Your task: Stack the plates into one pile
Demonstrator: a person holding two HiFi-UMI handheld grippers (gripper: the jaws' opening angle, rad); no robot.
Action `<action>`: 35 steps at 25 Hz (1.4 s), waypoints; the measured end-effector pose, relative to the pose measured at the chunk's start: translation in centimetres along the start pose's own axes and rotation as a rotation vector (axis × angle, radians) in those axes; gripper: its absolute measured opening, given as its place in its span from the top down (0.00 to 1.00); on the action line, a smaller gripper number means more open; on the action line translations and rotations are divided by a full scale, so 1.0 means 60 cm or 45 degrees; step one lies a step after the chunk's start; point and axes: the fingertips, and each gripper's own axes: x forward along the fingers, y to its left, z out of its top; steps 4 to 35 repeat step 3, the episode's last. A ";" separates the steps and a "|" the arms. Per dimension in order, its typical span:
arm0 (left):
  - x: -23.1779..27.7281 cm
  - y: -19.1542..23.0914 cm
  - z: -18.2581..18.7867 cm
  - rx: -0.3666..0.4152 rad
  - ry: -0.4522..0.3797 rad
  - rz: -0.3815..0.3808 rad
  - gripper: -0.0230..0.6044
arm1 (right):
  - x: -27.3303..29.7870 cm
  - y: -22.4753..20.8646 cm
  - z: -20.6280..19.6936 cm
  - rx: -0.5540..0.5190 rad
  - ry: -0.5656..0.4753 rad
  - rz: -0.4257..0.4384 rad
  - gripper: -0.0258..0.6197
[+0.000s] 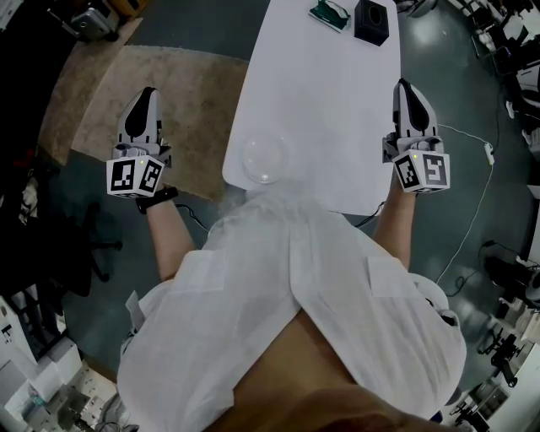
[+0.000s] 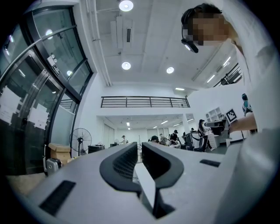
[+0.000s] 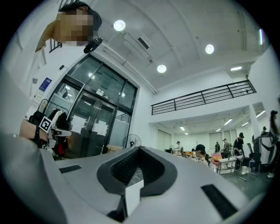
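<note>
In the head view a clear round plate [image 1: 264,159] lies at the near edge of the white table [image 1: 329,110], just in front of the person's chest. My left gripper [image 1: 149,91] is held off the table's left side, over the floor, jaws together and empty. My right gripper [image 1: 402,84] hovers at the table's right edge, also shut with nothing in it. Both gripper views look out level across a large hall, over the left gripper [image 2: 139,146] and the right gripper [image 3: 139,151]; neither shows the plate. I see no other plates.
A black box [image 1: 371,21] and a green-edged flat item [image 1: 329,13] sit at the table's far end. A tan rug [image 1: 160,101] lies on the floor left of the table. A white cable [image 1: 472,139] runs along the floor on the right.
</note>
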 end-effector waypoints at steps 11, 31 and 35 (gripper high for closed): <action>0.002 -0.005 -0.003 0.008 0.013 -0.014 0.90 | 0.000 0.003 -0.003 -0.010 0.012 0.006 0.92; 0.002 -0.005 -0.003 0.008 0.013 -0.014 0.90 | 0.000 0.003 -0.003 -0.010 0.012 0.006 0.92; 0.002 -0.005 -0.003 0.008 0.013 -0.014 0.90 | 0.000 0.003 -0.003 -0.010 0.012 0.006 0.92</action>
